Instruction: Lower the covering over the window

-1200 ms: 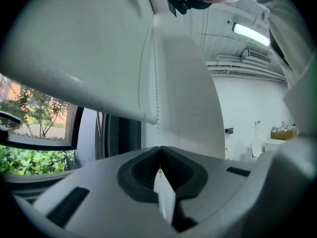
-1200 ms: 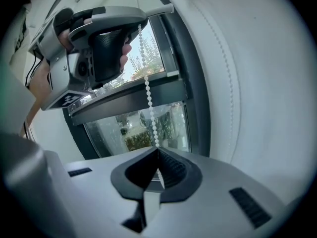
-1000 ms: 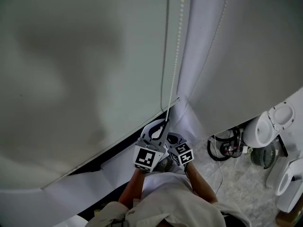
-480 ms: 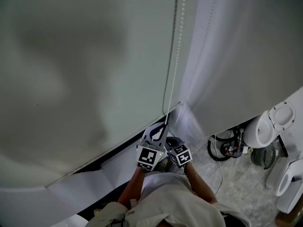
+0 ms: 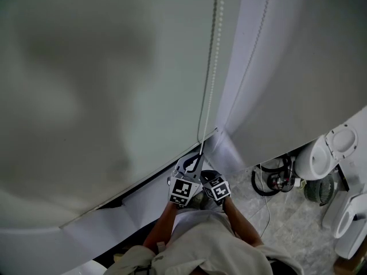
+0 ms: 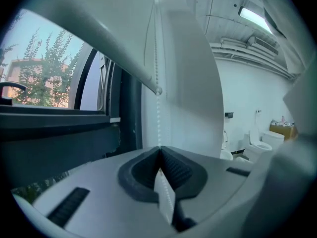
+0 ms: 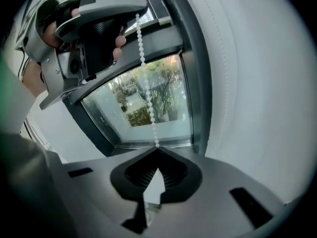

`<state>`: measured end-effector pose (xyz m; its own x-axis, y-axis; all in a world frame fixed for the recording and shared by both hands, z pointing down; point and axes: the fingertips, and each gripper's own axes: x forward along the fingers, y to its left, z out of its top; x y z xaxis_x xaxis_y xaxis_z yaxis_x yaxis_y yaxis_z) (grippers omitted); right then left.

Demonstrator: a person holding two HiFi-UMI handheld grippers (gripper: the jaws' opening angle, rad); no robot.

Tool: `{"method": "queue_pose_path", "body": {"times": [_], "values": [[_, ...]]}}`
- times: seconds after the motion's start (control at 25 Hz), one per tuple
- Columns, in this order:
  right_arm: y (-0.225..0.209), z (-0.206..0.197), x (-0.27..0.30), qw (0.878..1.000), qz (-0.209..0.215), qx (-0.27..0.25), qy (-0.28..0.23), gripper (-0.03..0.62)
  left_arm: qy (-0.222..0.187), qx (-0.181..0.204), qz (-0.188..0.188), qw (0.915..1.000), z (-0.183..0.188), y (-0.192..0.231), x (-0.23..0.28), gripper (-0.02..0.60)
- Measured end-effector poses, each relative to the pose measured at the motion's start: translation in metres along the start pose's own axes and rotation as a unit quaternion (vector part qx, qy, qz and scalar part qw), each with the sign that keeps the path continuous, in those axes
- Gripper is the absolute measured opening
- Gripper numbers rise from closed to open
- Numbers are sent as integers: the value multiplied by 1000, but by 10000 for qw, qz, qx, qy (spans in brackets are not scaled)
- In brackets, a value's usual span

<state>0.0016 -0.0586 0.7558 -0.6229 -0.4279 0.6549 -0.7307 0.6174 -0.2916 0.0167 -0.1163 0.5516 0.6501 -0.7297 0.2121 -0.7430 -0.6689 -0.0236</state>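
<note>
- The bead chain [image 5: 213,67] hangs close to plumb beside the blind [image 5: 86,96]. Its long axis runs straight up from both tools toward the top of the window.
- The left tool [image 5: 198,154] is closed narrow on the bead chain [image 6: 158,108], which drops into the meeting line of the jaws [image 6: 159,148].
- The right tool [image 5: 207,175] is likewise clamped tight. The bead chain [image 7: 146,83] is seen entering its closed jaws [image 7: 157,150].
- The 2 tools are set 1 above the other on the same strand. The left tool [image 7: 94,24] is the higher and the right sits just below it, so the left is nearer the chain's upper run.
- The blind's bottom rail [image 6: 114,48] lies level across the opening, at right angles to the chain. Bare window [image 7: 148,103] is seen below it, so the covering is judged only partly lowered.
- The coming pull is judged to run along the chain's axis, straight down. A sideways drag would likely swing the strand against the blind's edge.
- A 2nd chain [image 5: 261,39] hangs well apart to the right, on the neighbouring covering, and is not gripped.
</note>
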Motion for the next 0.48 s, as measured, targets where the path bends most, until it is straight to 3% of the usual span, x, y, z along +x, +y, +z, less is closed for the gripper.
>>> {"method": "queue_pose_path", "body": {"times": [0.48], "values": [[-4,-19,9,9996,-43,15,263,-2,266,-17,-119,9996,-25,-5,9,14]]}}
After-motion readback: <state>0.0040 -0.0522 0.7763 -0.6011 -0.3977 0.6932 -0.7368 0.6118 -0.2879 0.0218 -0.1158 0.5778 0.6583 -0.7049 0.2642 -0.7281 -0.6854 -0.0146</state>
